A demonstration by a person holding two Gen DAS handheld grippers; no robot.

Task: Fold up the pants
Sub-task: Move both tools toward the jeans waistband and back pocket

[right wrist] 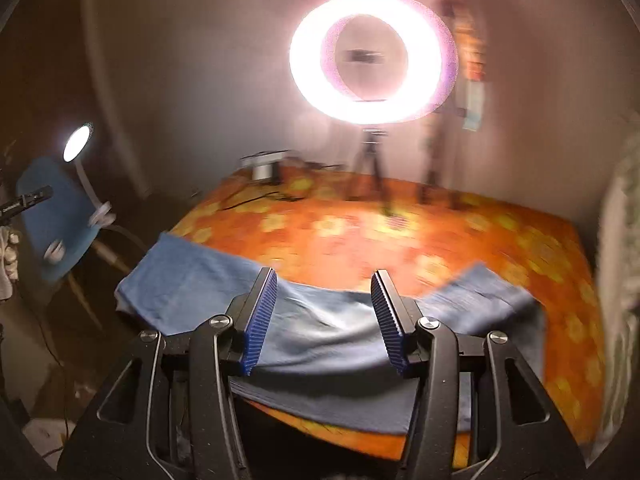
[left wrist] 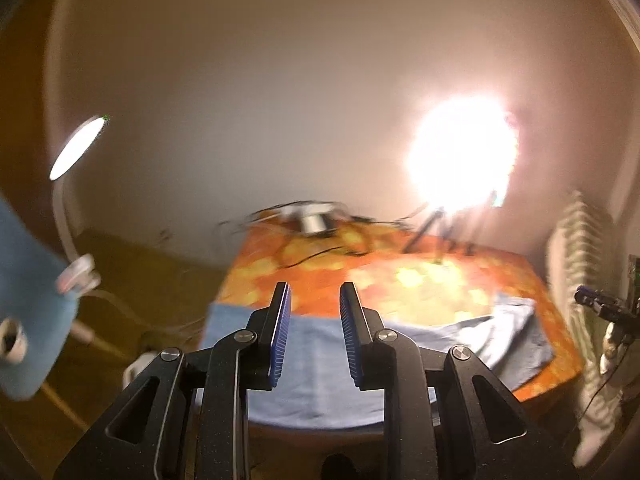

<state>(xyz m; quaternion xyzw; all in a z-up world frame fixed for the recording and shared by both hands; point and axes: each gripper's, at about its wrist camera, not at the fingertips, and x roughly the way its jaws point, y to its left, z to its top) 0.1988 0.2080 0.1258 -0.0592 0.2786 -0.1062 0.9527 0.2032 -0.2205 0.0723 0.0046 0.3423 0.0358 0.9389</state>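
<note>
Left wrist view first. Over at nine o'clock, a blue chair (left wrist: 28,312), blurred, with a white clip lamp (left wrist: 76,146) lit above it at ten. Dead centre, at six o'clock, left gripper (left wrist: 315,308) hanging above the table, blue ribbed pads (left wrist: 282,332) a narrow gap apart, nothing between them. Below and beyond, blue pants (left wrist: 320,360) spread flat across the near edge of the orange flowered tablecloth (left wrist: 360,276), one end rumpled toward four o'clock. A small grey box (left wrist: 314,220) with tangled cables at the far edge, twelve o'clock. Glaring light (left wrist: 464,156) at two. A white radiator (left wrist: 576,256) at three o'clock.

Right wrist view now. Same chair (right wrist: 52,216) and lamp (right wrist: 77,142) at nine. Right gripper (right wrist: 324,300) at six o'clock, clear of the cloth, jaws noticeably wider than the other pair, empty. Pants (right wrist: 320,332) lying across the near side of the tablecloth (right wrist: 400,240), from eight o'clock to four, a soft crease in the middle. Ring light (right wrist: 372,58) on a tripod at twelve, blazing. Everything smeared with motion.
</note>
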